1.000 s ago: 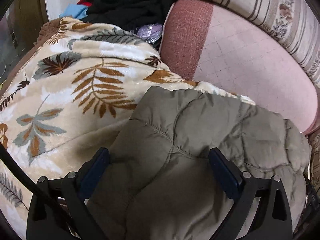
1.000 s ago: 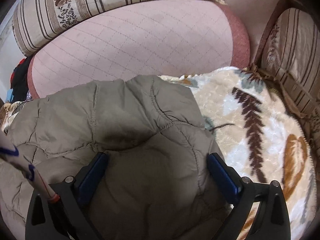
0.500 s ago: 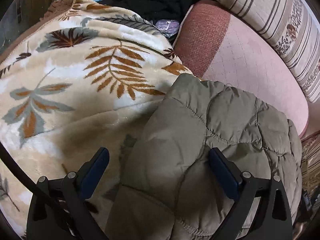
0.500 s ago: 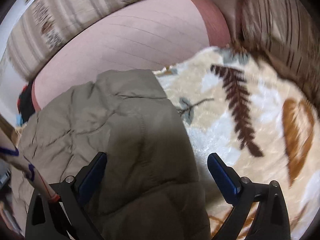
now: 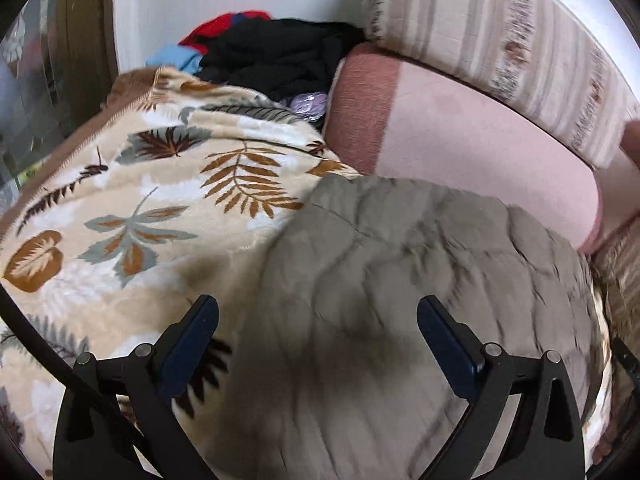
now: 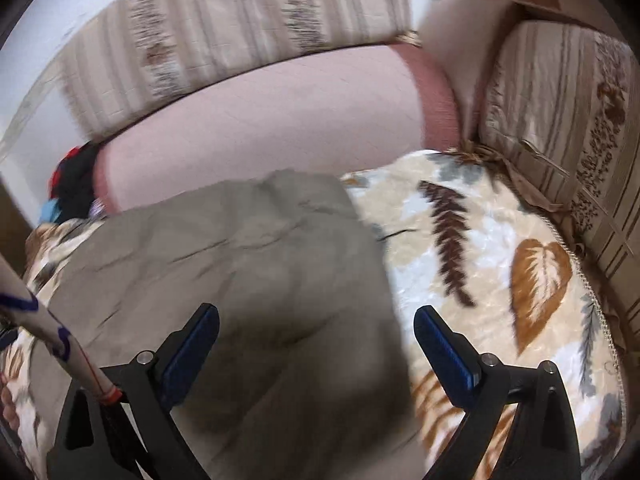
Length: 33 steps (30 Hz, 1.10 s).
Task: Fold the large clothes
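Observation:
An olive-grey quilted jacket (image 5: 420, 280) lies folded into a compact bundle on a cream blanket with a leaf print (image 5: 140, 208). It also shows in the right wrist view (image 6: 224, 272). My left gripper (image 5: 318, 324) is open and empty, hovering above the jacket's left part. My right gripper (image 6: 316, 332) is open and empty above the jacket's right edge, with one finger over the jacket and the other over the blanket (image 6: 500, 260). Both views are blurred by motion.
A pink quilted sofa cushion (image 5: 480, 148) lies just behind the jacket, with striped back cushions (image 5: 500, 32) above it. A pile of black, red and blue clothes (image 5: 272, 52) sits at the back left. A striped armrest cushion (image 6: 568, 112) stands at the right.
Both grippers have pulled back and risen from the jacket, and more of the sofa and back cushions shows. The jacket lies where it was. Both grippers stay open.

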Each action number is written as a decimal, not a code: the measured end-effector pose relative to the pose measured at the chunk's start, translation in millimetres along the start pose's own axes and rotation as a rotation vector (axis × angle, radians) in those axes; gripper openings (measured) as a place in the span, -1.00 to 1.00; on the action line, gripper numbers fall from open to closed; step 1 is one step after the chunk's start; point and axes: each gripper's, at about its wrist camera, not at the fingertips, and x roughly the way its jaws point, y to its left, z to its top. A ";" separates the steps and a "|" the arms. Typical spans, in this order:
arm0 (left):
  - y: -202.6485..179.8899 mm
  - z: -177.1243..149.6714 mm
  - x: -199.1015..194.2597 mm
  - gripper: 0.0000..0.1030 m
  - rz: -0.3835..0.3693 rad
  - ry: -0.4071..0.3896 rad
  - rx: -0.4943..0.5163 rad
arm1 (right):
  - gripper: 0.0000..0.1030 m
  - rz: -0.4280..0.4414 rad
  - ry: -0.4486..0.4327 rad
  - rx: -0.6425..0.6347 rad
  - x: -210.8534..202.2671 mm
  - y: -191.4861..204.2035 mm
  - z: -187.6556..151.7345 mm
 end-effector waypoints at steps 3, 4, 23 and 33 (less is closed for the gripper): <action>-13.3 -19.3 -17.1 0.93 0.022 -0.019 0.032 | 0.95 0.002 0.046 -0.024 11.7 16.0 -19.7; -16.3 -22.7 -19.3 0.93 0.023 -0.018 0.038 | 0.95 -0.014 0.069 -0.028 20.7 20.6 -26.4; -21.3 -81.8 -181.7 0.94 0.224 -0.366 0.155 | 0.97 -0.061 0.031 -0.040 -61.5 11.6 -69.0; -6.8 -109.4 -235.3 0.96 0.241 -0.464 0.078 | 0.97 -0.059 0.051 -0.155 -31.0 81.8 -60.6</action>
